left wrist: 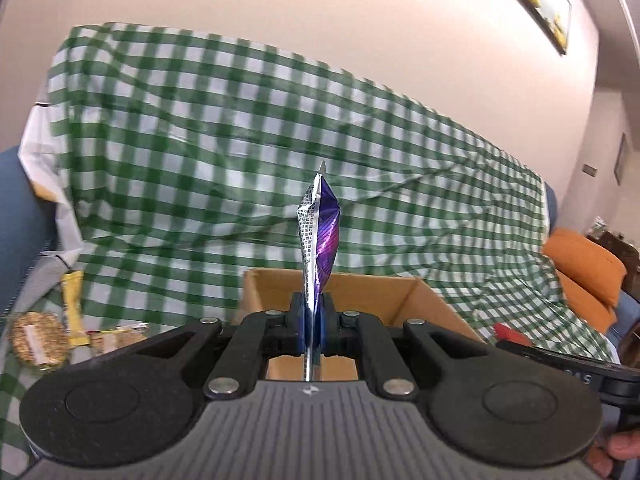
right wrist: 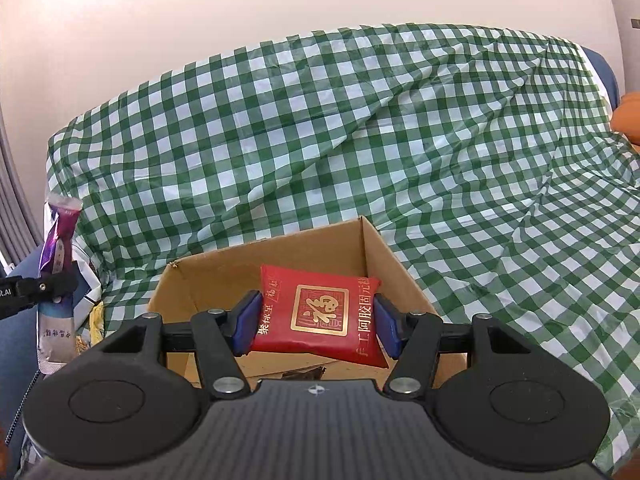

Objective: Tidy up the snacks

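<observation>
My left gripper (left wrist: 313, 320) is shut on a purple and silver snack packet (left wrist: 319, 232), held upright and edge-on above the open cardboard box (left wrist: 372, 292). The packet also shows in the right wrist view (right wrist: 60, 240) at far left, in the left gripper (right wrist: 48, 284). My right gripper (right wrist: 316, 320) is shut on a red snack packet (right wrist: 320, 312) with gold characters, held over the inside of the cardboard box (right wrist: 208, 276). The red packet (left wrist: 510, 334) shows partly in the left wrist view.
A green and white checked cloth (right wrist: 360, 140) covers the sofa behind and under the box. Left of the box lie a round biscuit pack (left wrist: 38, 340), a yellow stick packet (left wrist: 74, 308) and another biscuit pack (left wrist: 120, 338). An orange cushion (left wrist: 584, 268) sits at right.
</observation>
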`<state>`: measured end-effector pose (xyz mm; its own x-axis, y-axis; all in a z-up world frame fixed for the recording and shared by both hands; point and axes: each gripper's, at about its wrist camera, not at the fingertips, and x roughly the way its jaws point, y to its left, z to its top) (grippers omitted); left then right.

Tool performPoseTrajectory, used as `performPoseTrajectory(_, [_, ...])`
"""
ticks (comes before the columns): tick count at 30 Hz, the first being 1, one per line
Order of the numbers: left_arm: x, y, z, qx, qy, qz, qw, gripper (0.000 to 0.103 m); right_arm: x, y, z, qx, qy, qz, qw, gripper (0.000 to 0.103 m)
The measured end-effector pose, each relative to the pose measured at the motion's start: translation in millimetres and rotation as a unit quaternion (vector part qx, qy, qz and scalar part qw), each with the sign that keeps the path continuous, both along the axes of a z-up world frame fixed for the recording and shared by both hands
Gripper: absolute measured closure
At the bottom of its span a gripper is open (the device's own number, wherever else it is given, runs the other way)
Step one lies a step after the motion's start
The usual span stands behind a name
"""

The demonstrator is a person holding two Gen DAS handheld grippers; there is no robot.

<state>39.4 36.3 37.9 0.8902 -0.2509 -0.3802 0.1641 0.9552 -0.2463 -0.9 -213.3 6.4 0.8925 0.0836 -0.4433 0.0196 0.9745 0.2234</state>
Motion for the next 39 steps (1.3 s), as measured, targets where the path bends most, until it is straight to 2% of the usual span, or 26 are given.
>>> performPoseTrajectory(21, [10.0,-47.2,-12.5,0.013,-0.002,-0.064,0.9979,0.096,4.2,5.7,-2.9,-0.031,0.006,0.005,0.999,0.042])
performPoseTrajectory(29, [6.7,-63.2,-17.8,0.030,-0.004,-0.085,0.9959,0.096,4.6,4.6,-3.8,-0.035,0.008,0.002,0.999,0.042])
performPoseTrajectory(39, [6.0,-67.9,-20.0,0.035,-0.004,-0.091,0.9953,0.096,5.1,4.9,-5.3,-0.037,0.010,0.001,0.999,0.042])
